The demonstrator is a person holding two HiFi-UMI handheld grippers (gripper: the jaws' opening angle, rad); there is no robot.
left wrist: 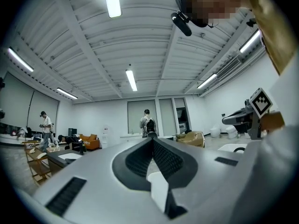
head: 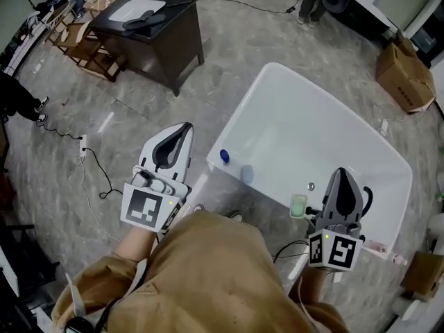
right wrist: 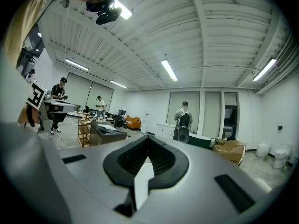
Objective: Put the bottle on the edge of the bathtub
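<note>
Bathtub [head: 326, 99]: ahead of both fingertip pairs, long axis running away to right.

Your left gripper [head: 184, 126]: fingers pressed together, nothing between, pointing level, just left of tub's near corner.

Your right gripper [head: 341, 173]: fingers pressed together, empty, over near rim.

Bottle [head: 224, 156], judged to be the small blue-topped thing: on near rim at corner, just right of left fingertips and slightly back toward you, well left of right fingertips. Left hand nearer. Looks upright, seen from above. Likely already on edge.

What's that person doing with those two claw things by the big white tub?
A person stands by a white bathtub with a claw in each hand. The left claw and right claw are both shut and empty. Something small and blue, perhaps the bottle, sits inside the tub by its near rim, untouched.
</note>
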